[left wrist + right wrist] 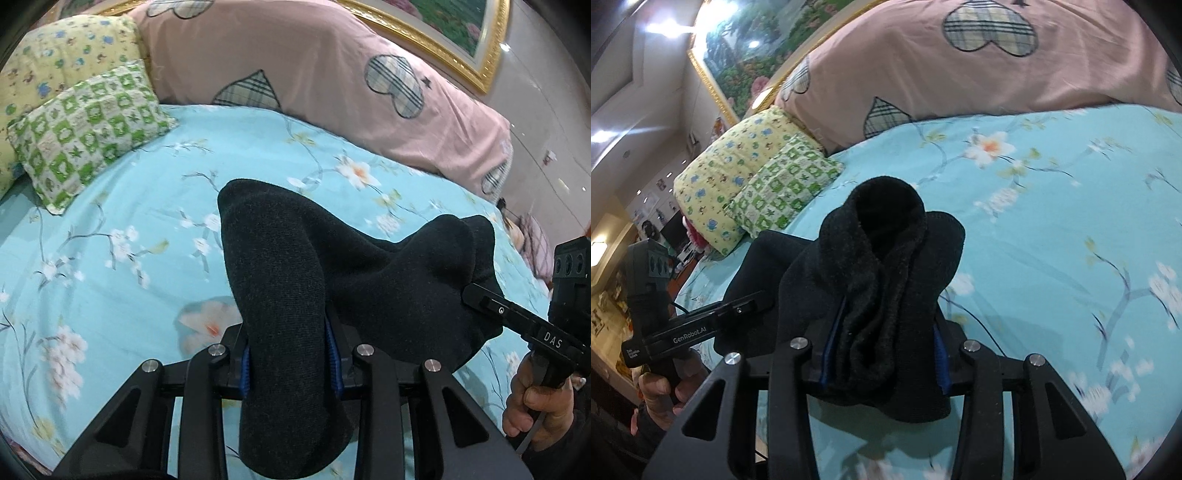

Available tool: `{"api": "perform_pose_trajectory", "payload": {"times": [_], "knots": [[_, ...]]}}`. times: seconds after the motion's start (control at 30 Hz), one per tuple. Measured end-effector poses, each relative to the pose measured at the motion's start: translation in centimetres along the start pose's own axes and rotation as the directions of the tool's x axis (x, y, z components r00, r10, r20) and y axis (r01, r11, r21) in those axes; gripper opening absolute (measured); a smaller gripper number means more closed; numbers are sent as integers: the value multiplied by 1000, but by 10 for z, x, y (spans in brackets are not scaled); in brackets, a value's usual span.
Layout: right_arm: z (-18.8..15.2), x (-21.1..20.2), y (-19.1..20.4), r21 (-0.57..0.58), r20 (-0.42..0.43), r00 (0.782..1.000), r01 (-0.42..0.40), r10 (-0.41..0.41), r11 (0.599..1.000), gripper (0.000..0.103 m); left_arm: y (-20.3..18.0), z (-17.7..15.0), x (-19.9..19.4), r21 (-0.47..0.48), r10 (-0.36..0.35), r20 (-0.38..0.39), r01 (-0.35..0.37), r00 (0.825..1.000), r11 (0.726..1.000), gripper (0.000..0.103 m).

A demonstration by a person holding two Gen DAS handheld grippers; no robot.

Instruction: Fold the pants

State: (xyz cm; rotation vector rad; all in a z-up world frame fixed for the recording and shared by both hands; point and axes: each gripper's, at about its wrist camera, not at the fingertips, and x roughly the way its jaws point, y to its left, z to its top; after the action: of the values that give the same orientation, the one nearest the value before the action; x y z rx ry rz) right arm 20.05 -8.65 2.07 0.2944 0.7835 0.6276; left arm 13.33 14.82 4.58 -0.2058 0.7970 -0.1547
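Observation:
The dark grey pants point(280, 258) are bunched and held up over the blue floral bedsheet point(110, 229). My left gripper point(288, 354) is shut on one thick fold, which hangs down between its blue pads. In the same view my right gripper point(476, 291) comes in from the right and bites another part of the same cloth. In the right wrist view the pants point(886, 236) stand as a rolled bundle clamped in my right gripper point(882, 350). There my left gripper point(757, 304) reaches in from the left, a hand point(657, 391) on its grip. The fingertips are buried in fabric.
A pink quilt with plaid hearts point(295, 62) is piled along the far side of the bed. A green checked pillow point(81, 129) and a yellow floral pillow point(55, 55) lie at the far left. A gold-framed picture point(461, 33) hangs on the wall behind.

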Motion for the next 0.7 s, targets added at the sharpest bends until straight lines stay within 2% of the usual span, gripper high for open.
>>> {"api": "perform_pose_trajectory", "payload": {"times": [0.3, 0.7], "knots": [[32, 54, 14, -43, -17, 998, -60, 59, 997, 43, 47, 33, 14, -63, 68, 28, -66, 997, 996, 32], [58, 123, 40, -90, -89, 990, -117, 109, 989, 43, 104, 44, 23, -126, 142, 31, -137, 989, 983, 32]]}}
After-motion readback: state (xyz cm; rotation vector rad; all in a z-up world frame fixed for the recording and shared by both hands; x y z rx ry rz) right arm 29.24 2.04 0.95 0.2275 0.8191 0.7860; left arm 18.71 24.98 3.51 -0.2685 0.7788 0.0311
